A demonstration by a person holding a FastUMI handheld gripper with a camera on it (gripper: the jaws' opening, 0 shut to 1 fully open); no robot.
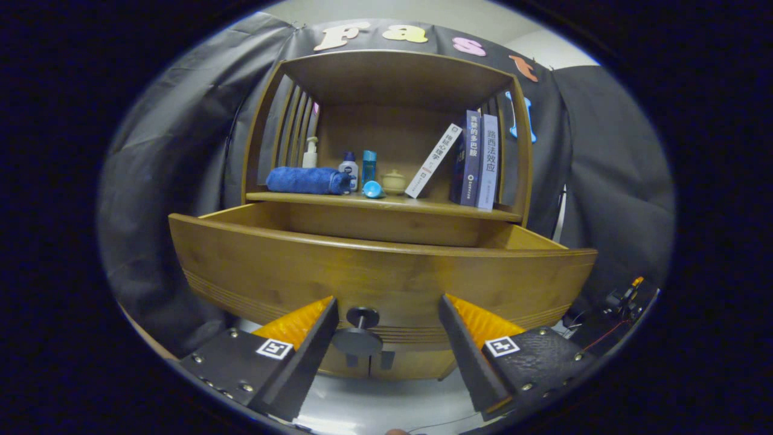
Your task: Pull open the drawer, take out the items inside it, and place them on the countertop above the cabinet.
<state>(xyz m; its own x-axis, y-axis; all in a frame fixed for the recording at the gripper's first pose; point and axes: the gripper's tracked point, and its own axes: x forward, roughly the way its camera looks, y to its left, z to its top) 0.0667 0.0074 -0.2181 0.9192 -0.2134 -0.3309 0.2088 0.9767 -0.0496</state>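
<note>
A wooden cabinet drawer (pixel 380 272) stands pulled out toward me, its curved front panel wide across the view. Its round dark knob (pixel 360 329) sits between my gripper's fingers, closer to the left one, and neither finger touches it. My gripper (pixel 388 302) is open just in front of the drawer front. The drawer's inside is hidden behind its front panel. Above it lies the countertop (pixel 386 204), which carries a rolled blue towel (pixel 309 180), small bottles (pixel 348 168), a little round jar (pixel 394 181) and several books (pixel 474 158).
A roofed wooden shelf frame (pixel 392 72) with slatted sides encloses the countertop. Black cloth walls hang behind and to both sides. Some cables and a small device (pixel 625 299) lie low on the right. A pale floor shows under the drawer.
</note>
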